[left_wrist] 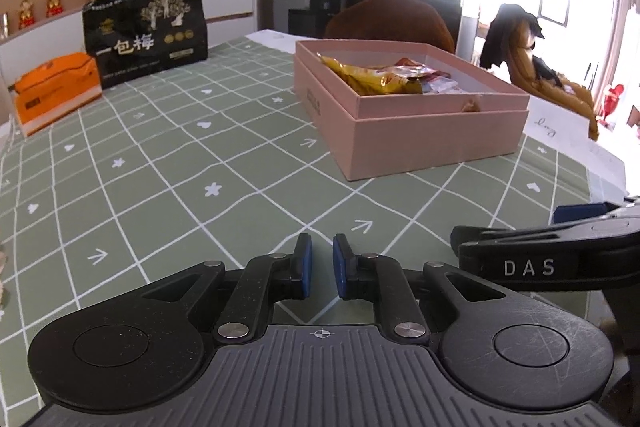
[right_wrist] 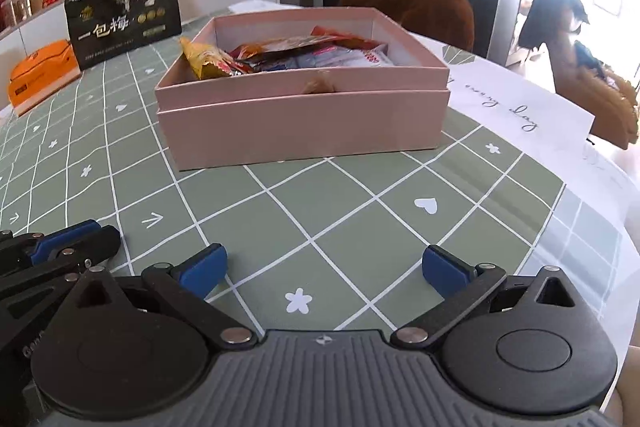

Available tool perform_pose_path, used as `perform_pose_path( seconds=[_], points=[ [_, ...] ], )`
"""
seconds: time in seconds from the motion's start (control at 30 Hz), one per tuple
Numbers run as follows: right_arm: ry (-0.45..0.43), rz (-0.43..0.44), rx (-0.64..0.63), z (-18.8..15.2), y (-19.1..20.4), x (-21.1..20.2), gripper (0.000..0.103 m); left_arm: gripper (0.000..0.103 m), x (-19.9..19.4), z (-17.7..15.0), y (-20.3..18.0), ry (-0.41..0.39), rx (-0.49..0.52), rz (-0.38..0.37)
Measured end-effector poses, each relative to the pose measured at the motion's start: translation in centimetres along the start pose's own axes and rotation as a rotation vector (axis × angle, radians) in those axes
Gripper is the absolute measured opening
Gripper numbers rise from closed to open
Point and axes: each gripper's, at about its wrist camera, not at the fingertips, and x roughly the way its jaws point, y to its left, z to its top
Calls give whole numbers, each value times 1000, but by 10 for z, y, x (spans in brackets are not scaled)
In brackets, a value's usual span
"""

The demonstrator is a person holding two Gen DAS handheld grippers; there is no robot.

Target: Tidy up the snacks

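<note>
A pink open box (left_wrist: 420, 139) (right_wrist: 304, 123) stands on the green checked tablecloth and holds several snack packets (left_wrist: 380, 77) (right_wrist: 288, 57), gold, red and white. My left gripper (left_wrist: 322, 265) hovers low over the cloth, well in front of the box, its blue pads nearly together with nothing between them. My right gripper (right_wrist: 324, 269) is wide open and empty, in front of the box. Each gripper shows at the edge of the other's view: the right one (left_wrist: 560, 251), the left one (right_wrist: 60, 247).
A black plum snack bag (left_wrist: 146, 35) (right_wrist: 122, 15) stands upright at the far left of the table, next to an orange box (left_wrist: 56, 91) (right_wrist: 42, 75). A white paper sheet (right_wrist: 516, 107) lies right of the pink box. A brown chair (right_wrist: 408, 3) stands behind the table.
</note>
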Motion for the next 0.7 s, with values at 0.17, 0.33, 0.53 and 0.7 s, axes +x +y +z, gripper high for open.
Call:
perform_pose_path(
  seconds=[0.17,0.33,0.53,0.7],
  points=[
    [-43,6,-3,-6,-2,-2,103,15,2,0,-2,0,9,-23],
    [-74,17,-8,-12,-3,-3,103,15,4,1,-5,-1,19,-31],
    [-74,17,-8,-12,-3,-2,103,15,3,0,-1,-2,-3,-44],
    [-74,17,-8,-12,-3,-2,103,15,4,1,-1,-3,4,-38]
  ],
)
